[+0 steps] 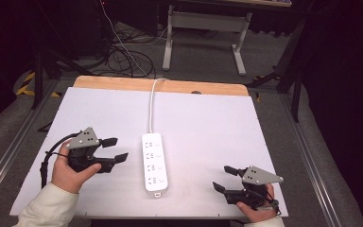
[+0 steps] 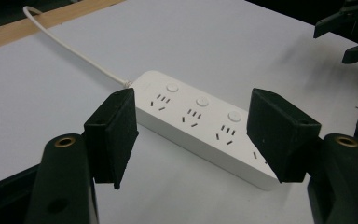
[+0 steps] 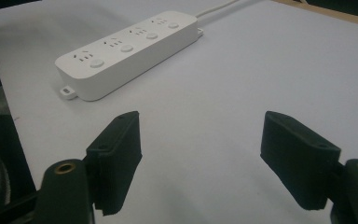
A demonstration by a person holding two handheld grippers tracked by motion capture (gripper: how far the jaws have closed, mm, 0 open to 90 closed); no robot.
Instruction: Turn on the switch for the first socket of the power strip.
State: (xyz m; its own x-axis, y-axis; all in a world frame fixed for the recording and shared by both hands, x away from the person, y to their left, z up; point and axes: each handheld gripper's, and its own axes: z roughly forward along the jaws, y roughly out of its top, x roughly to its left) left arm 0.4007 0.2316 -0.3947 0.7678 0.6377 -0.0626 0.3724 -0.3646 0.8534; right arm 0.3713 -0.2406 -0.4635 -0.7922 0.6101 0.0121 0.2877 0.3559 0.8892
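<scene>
desk (image 1: 208,123): white top, wooden strip along far edge, bare room right of centre | power strip (image 1: 154,161): laid at centre, cord (image 1: 152,101) run to far edge | left gripper (image 1: 116,149): held open left of strip | right gripper (image 1: 223,178): held open near front-right edge

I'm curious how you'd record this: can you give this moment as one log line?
left gripper: open, empty, beside strip | right gripper: open, empty, near table front edge | power strip: flat mid-table, nothing plugged in, untouched
</scene>
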